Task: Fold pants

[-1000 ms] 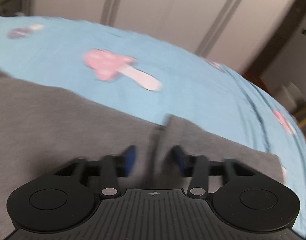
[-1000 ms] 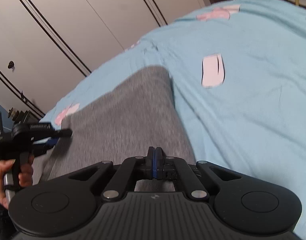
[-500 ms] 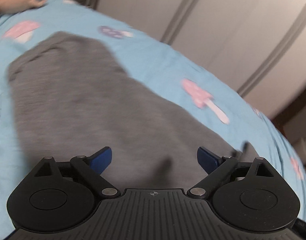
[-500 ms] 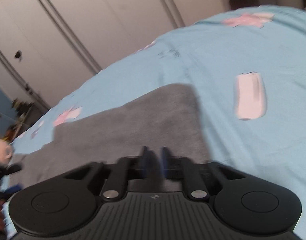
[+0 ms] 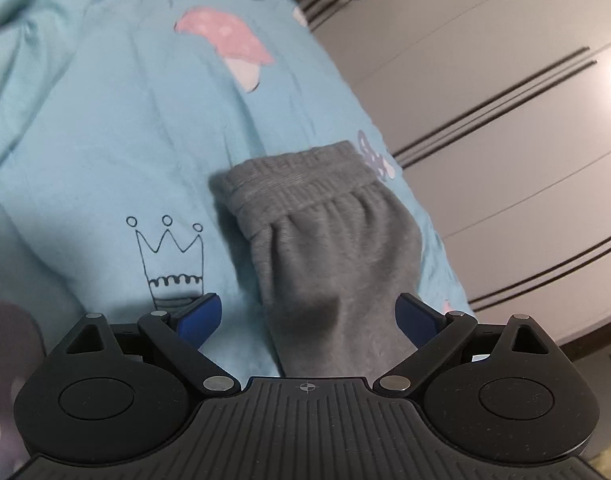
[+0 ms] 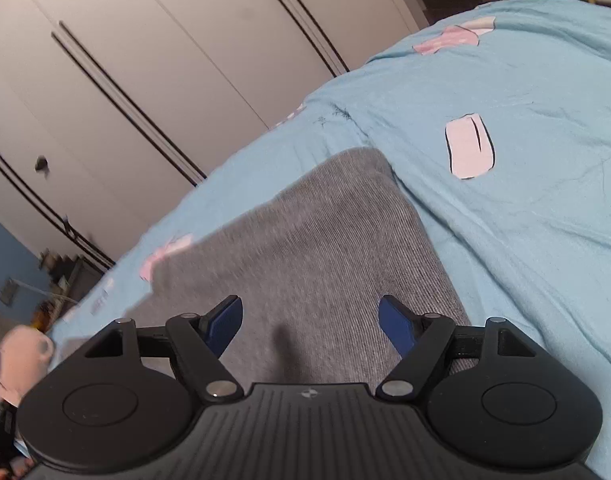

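The left gripper (image 5: 307, 318) hangs released, blue fingers (image 5: 199, 318) spread over the grey pants (image 5: 337, 264), apparently not touching them. The right gripper (image 6: 309, 324) is likewise spread wide above the cloth. The pants lie flat on the blue bedsheet (image 5: 105, 140), ribbed waistband (image 5: 297, 176) farthest away.
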A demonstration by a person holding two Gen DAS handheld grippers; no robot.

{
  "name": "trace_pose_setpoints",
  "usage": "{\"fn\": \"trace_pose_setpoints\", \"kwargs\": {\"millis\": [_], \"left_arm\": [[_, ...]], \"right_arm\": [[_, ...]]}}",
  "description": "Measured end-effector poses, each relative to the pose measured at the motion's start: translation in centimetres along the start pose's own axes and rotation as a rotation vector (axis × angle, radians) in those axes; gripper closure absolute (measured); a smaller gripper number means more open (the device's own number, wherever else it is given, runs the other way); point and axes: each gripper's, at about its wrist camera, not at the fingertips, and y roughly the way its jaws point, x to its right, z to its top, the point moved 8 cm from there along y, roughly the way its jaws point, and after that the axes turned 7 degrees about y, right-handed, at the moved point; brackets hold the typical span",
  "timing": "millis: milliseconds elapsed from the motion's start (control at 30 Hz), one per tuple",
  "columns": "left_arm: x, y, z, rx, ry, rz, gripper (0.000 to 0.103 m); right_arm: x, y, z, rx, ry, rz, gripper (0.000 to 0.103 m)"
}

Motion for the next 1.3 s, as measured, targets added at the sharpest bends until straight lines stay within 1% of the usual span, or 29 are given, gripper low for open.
{"fn": "trace_pose_setpoints", "kwargs": {"millis": [67, 100, 133, 167, 200, 233, 300, 333, 367, 400, 467, 567, 600, 633, 667, 733, 800, 833, 867, 933, 967, 1033, 1100, 1133, 1167, 1200, 1233, 1267, 1300], "left_arm": [[0.0, 1.1, 0.4, -0.032, -0.001, -0.056, 0.005], [-0.2, 1.9, 0.7, -0.039, 0.007, -0.047, 0.005], [-0.3, 2.5, 0.8, -0.047, 0.017, -0.031, 0.008], [-0.6, 3.2, 1.2, -0.052, 0.023, -0.029, 0.014], [-0.6, 3.7, 1.4, -0.055, 0.013, -0.049, 0.017], [-0.5, 4.0, 1.6, -0.058, -0.001, -0.082, 0.017], [-0.4, 4.8, 2.2, -0.068, -0.004, -0.133, 0.017], [-0.5, 5.5, 2.4, -0.078, 0.014, -0.131, 0.017], [-0.6, 6.4, 2.6, -0.092, 0.025, -0.109, 0.018], [-0.8, 6.8, 2.8, -0.101, 0.027, -0.111, 0.018], [-0.7, 7.2, 3.2, -0.115, 0.015, -0.142, 0.013], [-0.2, 7.2, 3.6, -0.13, 0.023, -0.174, 0.014], [0.0, 7.0, 3.7, -0.118, 0.038, -0.194, 0.016], [0.1, 6.8, 3.7, -0.098, 0.06, -0.208, 0.023], [0.4, 6.4, 3.8, -0.069, 0.098, -0.218, 0.034], [0.9, 5.8, 3.8, -0.038, 0.156, -0.218, 0.045], [1.6, 5.9, 3.7, -0.028, 0.199, -0.217, 0.045], [1.6, 6.5, 3.7, -0.044, 0.197, -0.202, 0.042], [1.3, 6.9, 3.6, -0.064, 0.182, -0.195, 0.035], [1.0, 8.2, 3.3, -0.107, 0.125, -0.177, 0.029], [0.8, 8.4, 3.2, -0.116, 0.113, -0.17, 0.029], [1.1, 9.1, 3.1, -0.104, 0.111, -0.163, 0.029], [1.6, 9.8, 3.0, -0.107, 0.124, -0.153, 0.041], [1.8, 9.9, 3.0, -0.114, 0.135, -0.148, 0.058], [2.0, 9.6, 2.9, -0.108, 0.146, -0.17, 0.072], [2.1, 8.8, 2.7, -0.094, 0.157, -0.202, 0.075], [2.3, 8.1, 2.7, -0.078, 0.176, -0.21, 0.077], [2.6, 8.0, 2.7, -0.07, 0.203, -0.201, 0.079], [2.7, 8.4, 2.5, -0.078, 0.226, -0.183, 0.079]], "right_arm": [[-0.2, 0.0, 0.0, 0.001, -0.037, -0.019, 0.026], [-0.2, -0.1, -0.1, 0.005, -0.055, -0.03, 0.026], [-0.4, -0.3, -0.5, 0.012, -0.072, -0.04, 0.026], [-0.5, -0.3, -0.8, 0.017, -0.085, -0.047, 0.025], [-0.6, -0.4, -1.0, 0.023, -0.095, -0.055, 0.024], [-0.8, 0.1, -0.5, 0.026, -0.101, -0.063, 0.023], [-1.3, 0.5, -0.7, 0.028, -0.111, -0.07, 0.018], [-1.5, 0.3, -0.8, 0.029, -0.119, -0.075, 0.017], [-1.7, 0.4, -0.9, 0.031, -0.128, -0.081, 0.016], [-1.8, 0.4, -1.0, 0.035, -0.138, -0.089, 0.016], [-1.9, 0.5, -1.3, 0.041, -0.149, -0.098, 0.014], [-2.0, 0.7, -1.4, 0.047, -0.154, -0.095, 0.011], [-2.0, 0.8, -1.4, 0.047, -0.159, -0.095, 0.01], [-2.1, 0.8, -1.5, 0.048, -0.165, -0.099, 0.01], [-2.1, 0.9, -1.5, 0.048, -0.17, -0.1, 0.009], [-2.2, 1.0, -1.6, 0.047, -0.178, -0.099, 0.008], [-2.2, 1.0, -1.6, 0.046, -0.181, -0.094, 0.007], [-2.2, 1.0, -1.6, 0.046, -0.181, -0.091, 0.006], [-2.2, 1.1, -1.6, 0.047, -0.183, -0.09, 0.005], [-2.3, 1.2, -1.7, 0.046, -0.189, -0.093, 0.005], [-2.3, 1.2, -1.7, 0.044, -0.193, -0.093, 0.005], [-2.3, 1.2, -1.7, 0.043, -0.193, -0.092, 0.005], [-2.3, 1.2, -1.6, 0.044, -0.188, -0.089, 0.005], [-2.2, 1.2, -1.6, 0.045, -0.186, -0.088, 0.005], [-2.3, 1.2, -1.6, 0.046, -0.185, -0.089, 0.005], [-2.3, 1.3, -1.6, 0.046, -0.185, -0.09, 0.005], [-2.3, 1.3, -1.6, 0.047, -0.183, -0.089, 0.005], [-2.3, 1.3, -1.6, 0.049, -0.181, -0.088, 0.005], [-2.3, 1.3, -1.6, 0.052, -0.178, -0.088, 0.005]]}}
